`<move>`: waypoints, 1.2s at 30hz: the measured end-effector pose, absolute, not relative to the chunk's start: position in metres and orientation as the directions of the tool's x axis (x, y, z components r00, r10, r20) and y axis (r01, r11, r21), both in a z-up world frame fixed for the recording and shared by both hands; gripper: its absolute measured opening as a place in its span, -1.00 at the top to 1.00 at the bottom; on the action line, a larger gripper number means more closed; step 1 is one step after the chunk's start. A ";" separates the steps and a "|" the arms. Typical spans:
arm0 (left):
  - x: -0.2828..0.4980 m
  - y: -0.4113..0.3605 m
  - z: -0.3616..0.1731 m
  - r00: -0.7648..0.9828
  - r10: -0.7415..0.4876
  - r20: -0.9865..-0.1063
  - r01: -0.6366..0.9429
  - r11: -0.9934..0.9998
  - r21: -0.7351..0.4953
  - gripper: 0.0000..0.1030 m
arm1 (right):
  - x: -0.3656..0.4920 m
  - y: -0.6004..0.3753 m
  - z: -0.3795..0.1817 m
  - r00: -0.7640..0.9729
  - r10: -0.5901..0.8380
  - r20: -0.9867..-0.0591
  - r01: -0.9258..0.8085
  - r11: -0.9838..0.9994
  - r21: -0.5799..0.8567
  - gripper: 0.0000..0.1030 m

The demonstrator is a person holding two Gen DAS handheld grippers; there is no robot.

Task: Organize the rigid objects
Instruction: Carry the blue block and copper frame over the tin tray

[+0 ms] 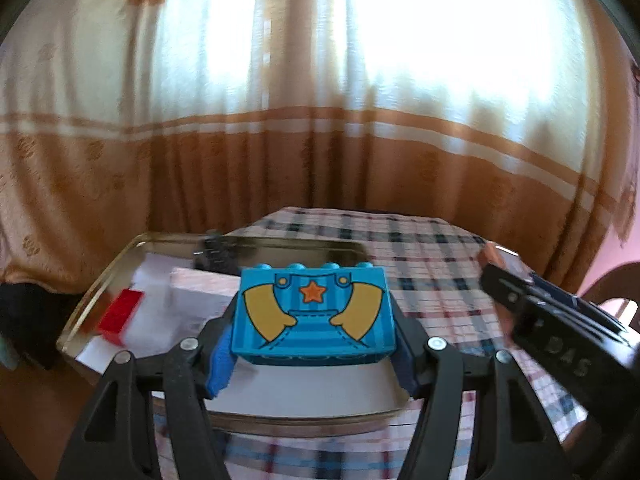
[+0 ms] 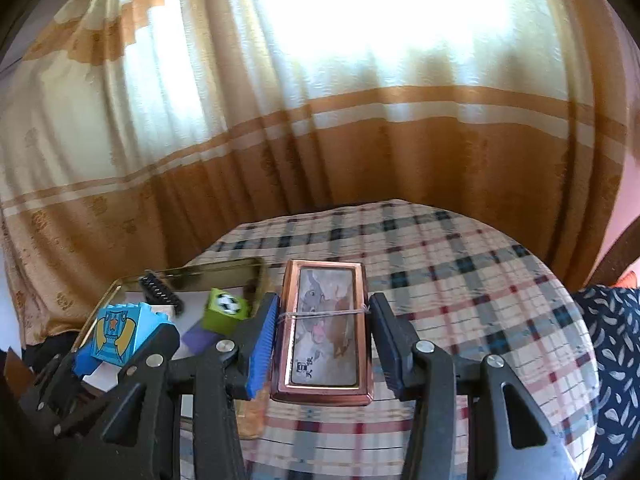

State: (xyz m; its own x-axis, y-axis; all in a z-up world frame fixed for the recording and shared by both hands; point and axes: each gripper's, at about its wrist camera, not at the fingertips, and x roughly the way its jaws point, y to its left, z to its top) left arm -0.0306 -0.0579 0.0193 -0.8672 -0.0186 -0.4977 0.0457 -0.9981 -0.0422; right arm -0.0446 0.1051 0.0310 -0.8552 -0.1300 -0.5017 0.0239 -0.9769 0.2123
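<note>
Left wrist view: left tongs (image 1: 314,336) clamp blue toy brick (image 1: 314,314) above the metal tray (image 1: 100,280); right tongs (image 2: 324,344) grip a copper-framed case (image 2: 324,328) over the plaid surface (image 2: 460,280). Carrying step; next, lower both into tray.

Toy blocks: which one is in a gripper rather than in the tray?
The blue block with the orange star, clamped in the left gripper. The red block and green block sit in the tray.
</note>
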 end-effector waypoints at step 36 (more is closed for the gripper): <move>-0.045 -0.143 0.001 -0.813 -0.232 -0.534 0.263 -0.965 0.019 -0.24 | -0.064 0.010 0.007 -0.808 -0.219 -0.546 0.184 -0.976 0.120 0.05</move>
